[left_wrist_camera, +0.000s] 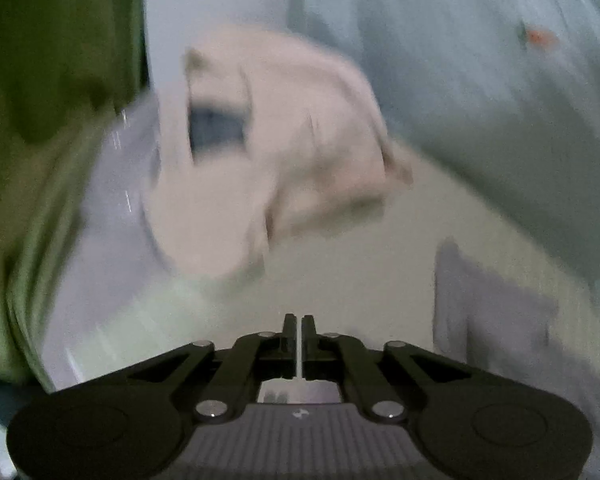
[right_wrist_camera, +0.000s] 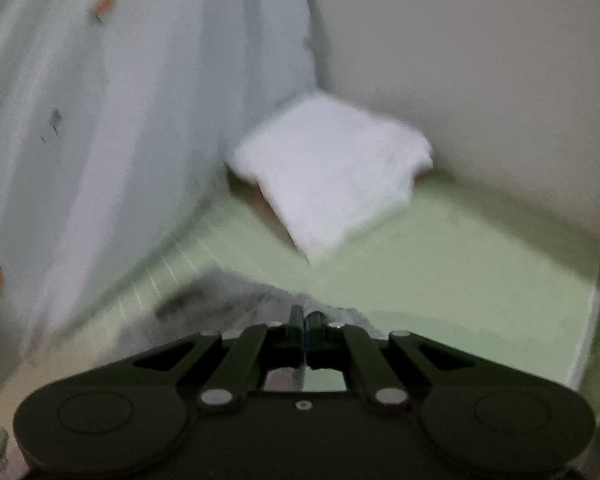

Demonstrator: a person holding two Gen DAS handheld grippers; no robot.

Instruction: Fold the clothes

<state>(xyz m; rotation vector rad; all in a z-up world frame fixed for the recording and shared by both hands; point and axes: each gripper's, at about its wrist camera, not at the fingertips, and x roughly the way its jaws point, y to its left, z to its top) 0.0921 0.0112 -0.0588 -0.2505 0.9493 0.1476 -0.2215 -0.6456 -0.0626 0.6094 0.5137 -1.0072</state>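
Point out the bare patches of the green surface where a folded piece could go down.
Right wrist view: the green surface lies bare from the folded white cloth to its right edge. Left wrist view: a bare strip between the pale crumpled garment and the left tongs. Crowded: grey cloth at the right tongs.

Both grippers, the left gripper (left_wrist_camera: 299, 322) and the right gripper (right_wrist_camera: 305, 314), look like matt black plastic with shiny metal pins. Far ahead of the right one lies a soft, fluffy white folded cloth (right_wrist_camera: 332, 168) on a smooth, pale green table (right_wrist_camera: 460, 280). Ahead of the left one sits a soft cream garment (left_wrist_camera: 268, 140), with green cloth (left_wrist_camera: 40, 120) hanging to its left.
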